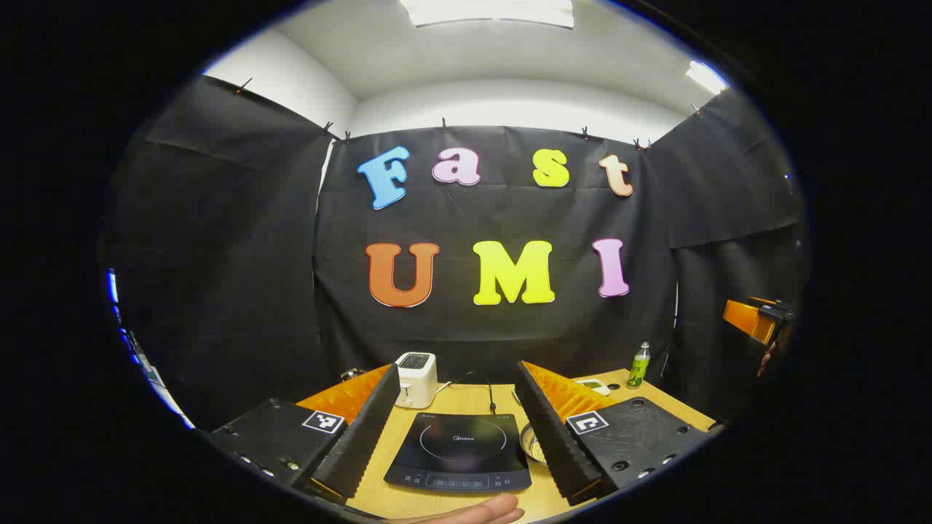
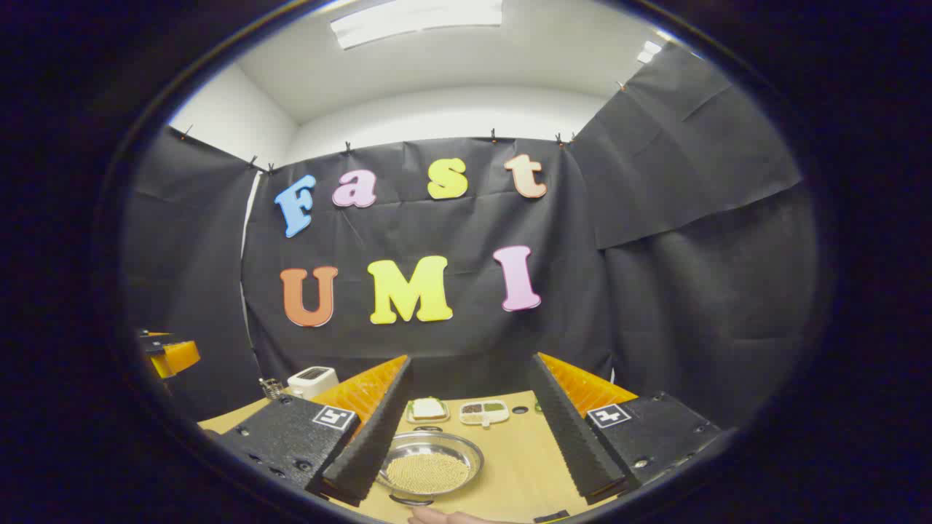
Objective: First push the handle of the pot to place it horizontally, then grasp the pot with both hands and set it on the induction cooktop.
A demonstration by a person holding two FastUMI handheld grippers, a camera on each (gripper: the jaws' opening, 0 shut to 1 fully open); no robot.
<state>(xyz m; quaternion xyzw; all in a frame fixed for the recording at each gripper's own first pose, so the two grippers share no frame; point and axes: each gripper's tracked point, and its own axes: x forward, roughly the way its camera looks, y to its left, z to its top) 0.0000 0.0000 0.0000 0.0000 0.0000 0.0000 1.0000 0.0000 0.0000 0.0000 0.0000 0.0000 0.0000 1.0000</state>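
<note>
Left hand-held gripper (image 1: 460, 437): your fingers stand wide apart, gripping nothing, raised above the desk (image 1: 466, 397).
Between the left fingers: the black induction cooktop (image 1: 460, 451) lies flat on the desk, its control strip toward you.
Right of the cooktop: a sliver of the pot's rim shows just beside the cooktop, against your right-hand finger.
Behind the cooktop: a white toaster (image 1: 415, 378) stands upright at the back left; a dark cable (image 1: 489, 393) runs toward the cooktop.
Back right of desk: a green bottle (image 1: 638, 365) stands upright.
Lower edge: part of a hand (image 1: 473, 511) shows.
Far right edge: your other hand-held gripper, held high.
Right hand-held gripper (image 2: 466, 455): fingers also wide apart, gripping nothing, above the desk.
Pot (image 2: 429, 467): a shallow metal pan holding pale grains, sitting on the desk against your left-hand finger, apart from the cooktop; a dark handle shows at its near edge.
Behind the pot: two small food trays (image 2: 457, 412) side by side.
</note>
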